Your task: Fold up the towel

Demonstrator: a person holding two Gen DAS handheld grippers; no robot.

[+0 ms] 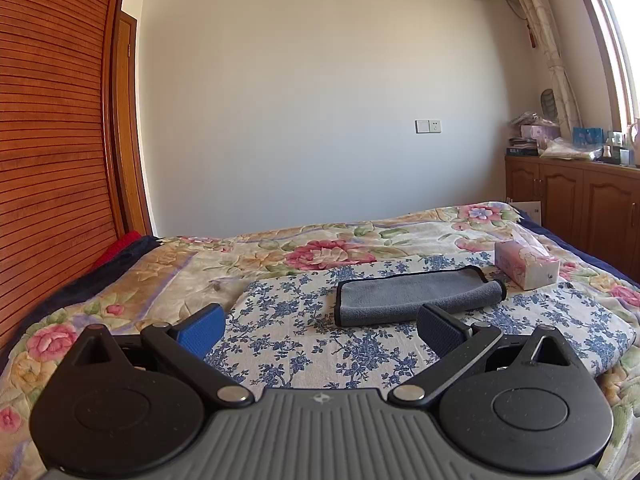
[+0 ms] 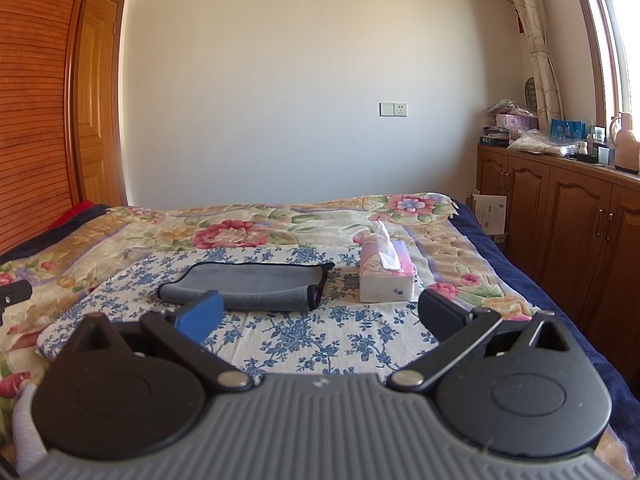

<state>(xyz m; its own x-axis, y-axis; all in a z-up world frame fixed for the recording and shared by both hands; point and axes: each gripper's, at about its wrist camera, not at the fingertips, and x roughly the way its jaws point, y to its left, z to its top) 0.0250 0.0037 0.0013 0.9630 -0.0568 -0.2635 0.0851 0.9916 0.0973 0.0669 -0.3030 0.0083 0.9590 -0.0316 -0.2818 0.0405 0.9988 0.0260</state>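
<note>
A grey towel (image 1: 416, 294) with black trim lies folded over on a blue-flowered cloth (image 1: 320, 344) on the bed. It also shows in the right wrist view (image 2: 248, 286), folded, left of centre. My left gripper (image 1: 320, 330) is open and empty, held above the cloth just short of the towel's near edge. My right gripper (image 2: 320, 320) is open and empty, also short of the towel, with its left finger (image 2: 200, 316) in front of the towel's near edge.
A pink and white tissue box (image 1: 526, 266) stands just right of the towel, also in the right wrist view (image 2: 386, 276). The bed has a floral quilt (image 1: 280, 252). Wooden cabinets (image 2: 560, 216) line the right wall, a wooden wardrobe (image 1: 52, 140) the left.
</note>
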